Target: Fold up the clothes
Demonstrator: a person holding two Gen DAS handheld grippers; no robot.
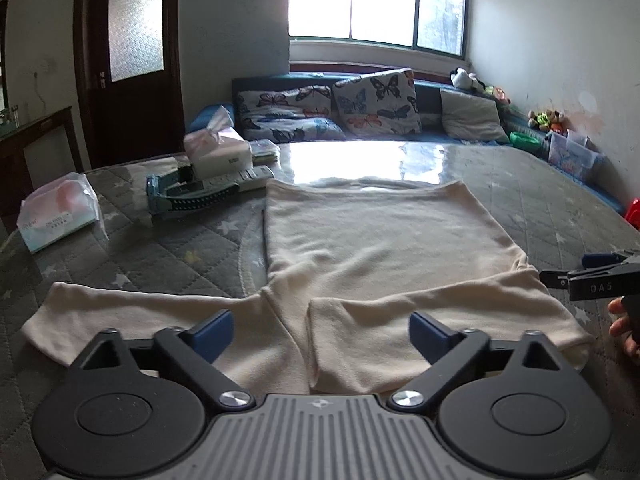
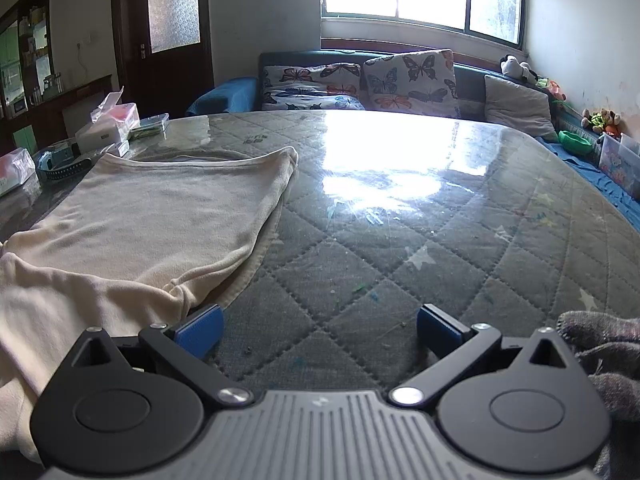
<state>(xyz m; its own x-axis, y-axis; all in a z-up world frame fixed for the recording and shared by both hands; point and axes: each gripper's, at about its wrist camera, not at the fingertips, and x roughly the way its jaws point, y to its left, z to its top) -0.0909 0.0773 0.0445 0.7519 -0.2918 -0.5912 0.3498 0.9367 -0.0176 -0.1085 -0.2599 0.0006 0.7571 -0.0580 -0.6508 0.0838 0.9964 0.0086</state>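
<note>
The cream garment (image 2: pixel 132 216) is cut off by the left edge of the right wrist view, and its near part goes under the gripper body in both views. The right gripper (image 1: pixel 592 280) shows only in part at the right edge of the left wrist view; its jaws cannot be read there. The hand (image 1: pixel 624 324) behind it is mostly out of the picture. A dark grey cloth (image 2: pixel 608 364) is cut by the lower right corner. Print on the tissue pack (image 1: pixel 60 216) is too small to read.

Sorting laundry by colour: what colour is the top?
Cream top, best in the left wrist view.
</note>
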